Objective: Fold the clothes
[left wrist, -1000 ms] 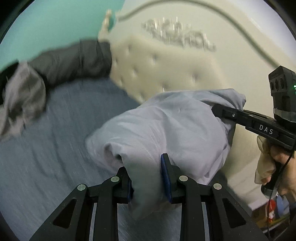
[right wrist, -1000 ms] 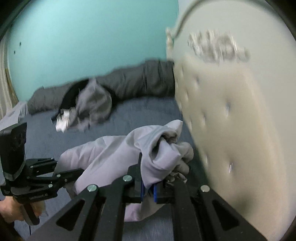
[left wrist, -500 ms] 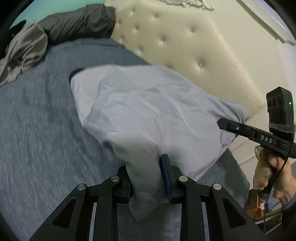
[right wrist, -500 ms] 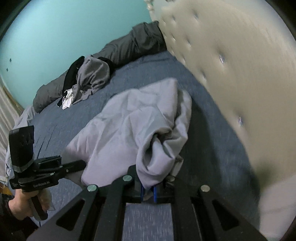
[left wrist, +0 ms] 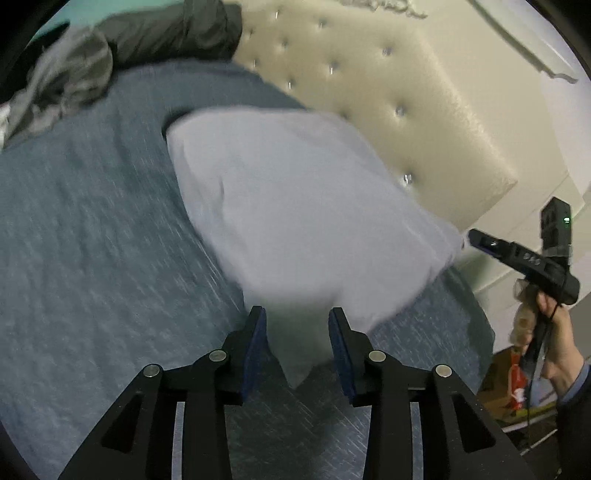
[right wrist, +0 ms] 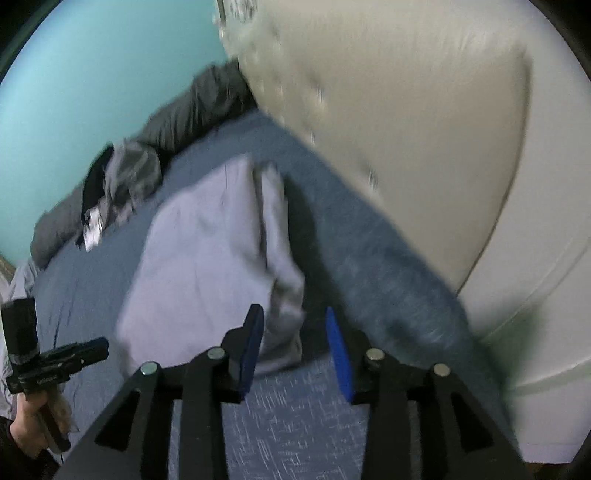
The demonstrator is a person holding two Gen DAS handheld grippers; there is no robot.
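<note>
Between the blue pads of the left gripper (left wrist: 297, 347) a narrow tail of the pale lavender garment (left wrist: 295, 206) hangs loose; the jaws have just been opening, and a gap shows on each side of the cloth, so the pads no longer press it. From that tail the garment widens away from the camera, its long axis running straight ahead toward the tufted cream headboard (left wrist: 388, 110), flat on the blue-grey bed (left wrist: 92, 240).

At the garment's other near corner the right gripper (right wrist: 293, 345) stands the same way: jaws just opened, part spread, with the bunched hem lying against the left pad and clear of the right one. Nothing is clamped. In the right wrist view the cloth stretches up and leftward from these jaws, a doubled ridge along its right side, and a strip of bare bed separates it from the headboard.

Both grippers sit at the near edge, one per corner, neither nearer than the other. My judgement is that any coming fold must carry an edge along that long axis, or across it from one hand's side to the other.

Farther back, well apart from the garment, a heap of grey clothes (right wrist: 125, 184) lies against a dark bolster (left wrist: 173, 33) below the teal wall (right wrist: 92, 74).
</note>
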